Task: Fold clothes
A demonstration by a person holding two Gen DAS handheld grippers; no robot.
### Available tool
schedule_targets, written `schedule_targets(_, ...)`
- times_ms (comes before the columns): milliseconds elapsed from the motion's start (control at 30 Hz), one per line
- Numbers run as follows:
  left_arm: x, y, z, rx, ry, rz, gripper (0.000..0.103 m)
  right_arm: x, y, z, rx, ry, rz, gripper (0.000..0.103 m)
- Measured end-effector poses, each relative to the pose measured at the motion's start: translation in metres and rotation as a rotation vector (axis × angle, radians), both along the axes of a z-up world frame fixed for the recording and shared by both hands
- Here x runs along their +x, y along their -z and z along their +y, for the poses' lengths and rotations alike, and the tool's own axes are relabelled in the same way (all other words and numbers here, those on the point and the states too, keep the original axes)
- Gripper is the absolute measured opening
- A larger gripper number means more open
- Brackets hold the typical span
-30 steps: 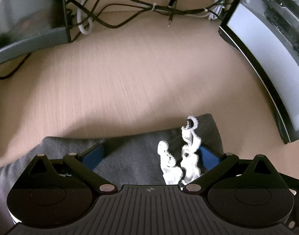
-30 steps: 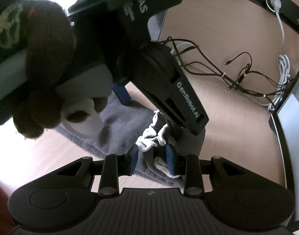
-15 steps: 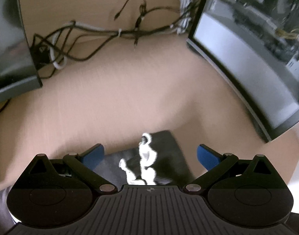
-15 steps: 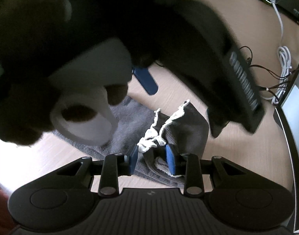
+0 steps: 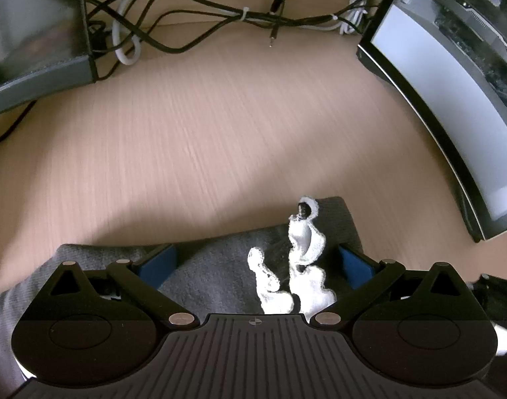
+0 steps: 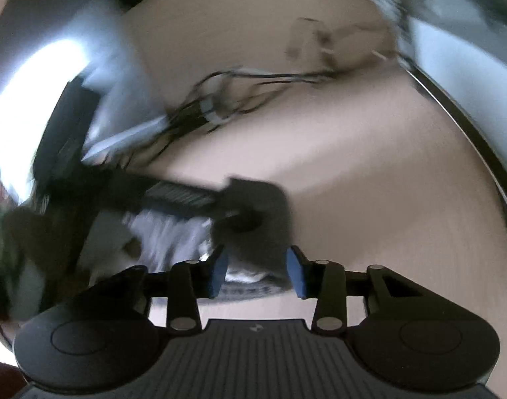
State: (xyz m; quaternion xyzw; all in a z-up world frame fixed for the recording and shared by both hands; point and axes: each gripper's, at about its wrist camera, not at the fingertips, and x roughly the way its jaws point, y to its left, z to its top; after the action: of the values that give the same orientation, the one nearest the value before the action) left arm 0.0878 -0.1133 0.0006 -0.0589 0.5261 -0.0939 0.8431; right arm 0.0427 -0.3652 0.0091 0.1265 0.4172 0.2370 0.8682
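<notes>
Rolled sideways since a second ago, right gripper (image 6: 257, 274) clamps the grey garment (image 6: 253, 232); left gripper (image 5: 255, 266) jaws apart; lay the fold squarely.

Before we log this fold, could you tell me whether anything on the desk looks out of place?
Yes: a loose tangle of cables sprawls across the desk just beyond the grey garment, whose white lace trim is bunched up rather than flat.

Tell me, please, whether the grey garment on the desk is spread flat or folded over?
Partly folded. The grey garment lies doubled on the desk, its white lace trim bunched on top; its far corner overlaps a lower layer.
</notes>
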Motion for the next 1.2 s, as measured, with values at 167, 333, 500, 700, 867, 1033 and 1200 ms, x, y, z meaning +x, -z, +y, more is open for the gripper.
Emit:
schedule_targets(167, -0.002, 0.000, 0.002, -0.012, 0.002, -0.010, 0.103, 0.011, 0.022, 0.009, 0.092, 0.092, 0.088, 0.032)
schedule_targets(333, -0.004, 0.000, 0.011, -0.052, -0.021, -0.017, 0.103, 0.020, 0.030, 0.020, 0.142, 0.109, 0.119, 0.032)
schedule_targets(500, -0.010, -0.001, 0.040, -0.173, -0.108, 0.003, 0.103, 0.030, 0.032, 0.032, 0.171, 0.045, 0.162, 0.033)
schedule_targets(700, -0.025, -0.004, 0.075, -0.249, -0.194, 0.006, 0.102, 0.029, 0.006, 0.051, 0.060, -0.006, 0.090, 0.029)
schedule_targets(867, -0.037, -0.010, 0.084, -0.175, -0.200, -0.021, 0.102, 0.017, -0.027, 0.089, -0.179, -0.112, -0.078, 0.028)
schedule_targets(1033, -0.037, -0.001, 0.082, -0.063, -0.192, -0.013, 0.102, -0.009, -0.033, 0.118, -0.333, -0.206, -0.201, 0.029)
schedule_targets(1200, -0.034, 0.003, 0.075, -0.011, -0.154, -0.024, 0.102, 0.006, -0.033, 0.095, -0.199, -0.126, -0.098, 0.033)
